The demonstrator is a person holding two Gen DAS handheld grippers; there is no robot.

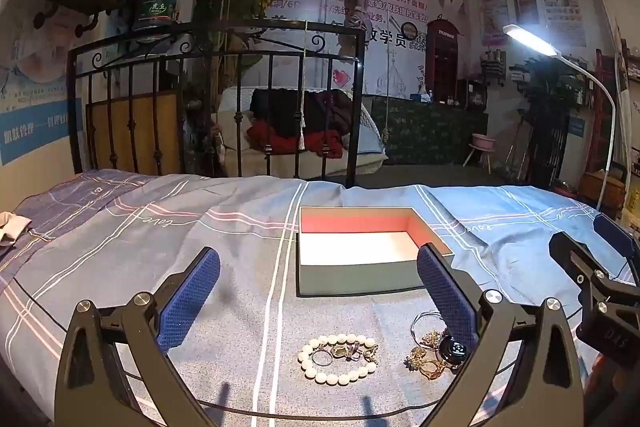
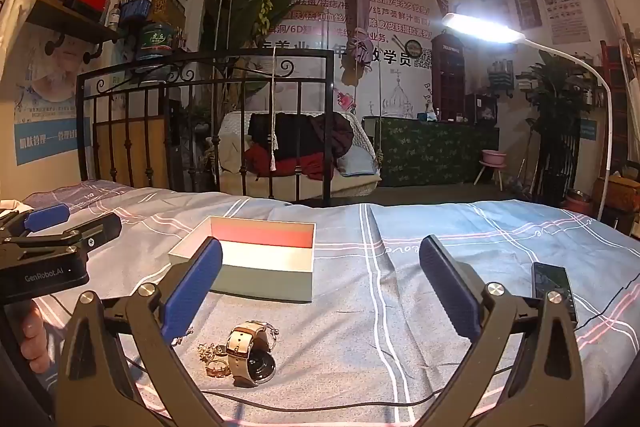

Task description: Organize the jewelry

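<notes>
Both claws hover low over a bed [image 1: 120,227] spread with a plaid sheet, each with its blue pads spread wide and nothing between them. Left claw [image 1: 318,301]: in the left wrist view a pearl bracelet [image 1: 338,359] lies flat on the sheet as a closed ring, just ahead of and below the claw and close to the midline between its pads, with a plain ring and some small metal pieces inside its loop. To the right of the bracelet, partly hidden under the right-hand pad, sits a tangle of gold jewelry [image 1: 430,357] with a thin wire hoop and a small dark round piece. Right claw [image 2: 320,291]: in the right wrist view a watch [image 2: 252,353] with a pale strap lies on its side, below and left of the claw's midline, near the left-hand pad; its strap runs roughly along the claw's forward axis, and small gold pieces [image 2: 214,359] lie just beside it on the left. An open box [image 1: 360,251] with a pale floor and reddish inner wall, holding nothing that can be seen, stands on the sheet beyond all the jewelry: ahead and slightly right for the left claw, ahead and left for the right. Judged from this layout, the bracelet is the left claw's nearer target and the watch the right's. A dark phone-like slab [image 2: 554,287] lies to the far right.
</notes>
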